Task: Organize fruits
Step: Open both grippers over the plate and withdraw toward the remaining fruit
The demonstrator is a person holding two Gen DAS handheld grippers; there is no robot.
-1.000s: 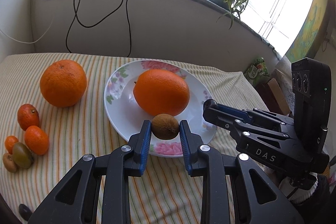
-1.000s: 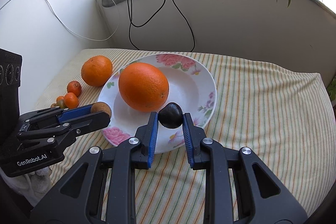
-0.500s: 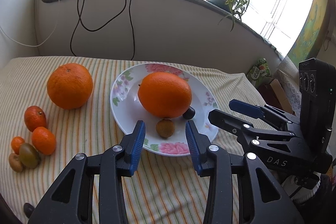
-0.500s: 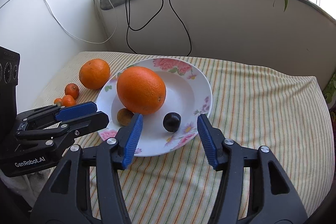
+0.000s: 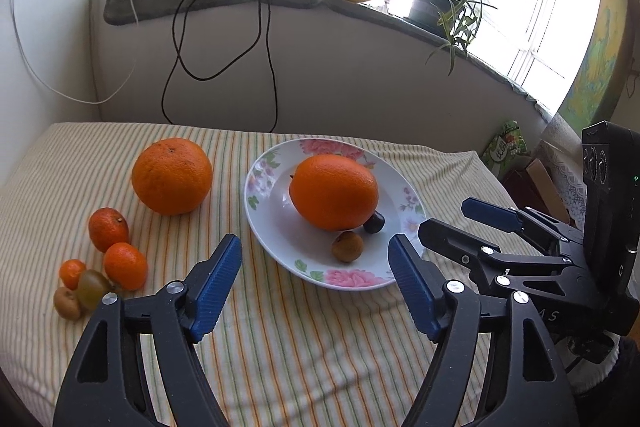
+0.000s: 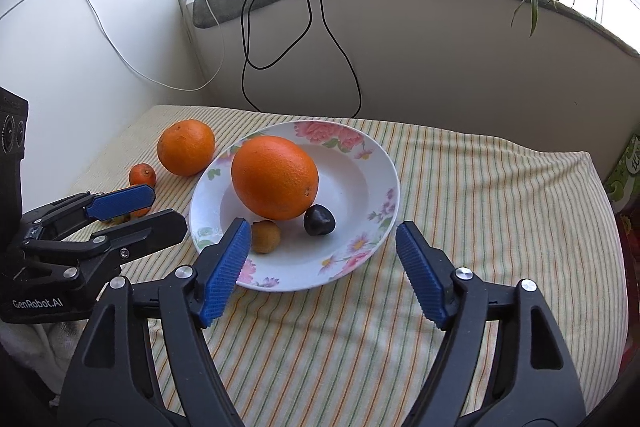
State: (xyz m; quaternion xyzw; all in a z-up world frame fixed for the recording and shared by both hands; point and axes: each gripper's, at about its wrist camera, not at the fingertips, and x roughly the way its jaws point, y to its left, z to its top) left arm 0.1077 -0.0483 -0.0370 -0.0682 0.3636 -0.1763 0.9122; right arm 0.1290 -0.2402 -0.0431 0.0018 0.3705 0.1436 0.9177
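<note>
Floral plate on striped cloth, bearing large orange, small brown fruit at near rim and dark plum-like fruit touching the orange's near right side. Left gripper and right gripper just short of near rim, jaws of each just opened, wide apart, nothing between pads. Remaining loose fruit on cloth at left: second large orange, three mandarins and two small greenish-brown fruits clustered near. Judged handling: round, prone to rolling; mandarins light, thin-skinned, soft under pressure, best taken across widest girth with gentle closure; large orange heavier, firm, dimpled rind giving fair friction, needing nearly full jaw spread at its equator; small fruits easily squeezed out sideways, so centred between pads.
</note>
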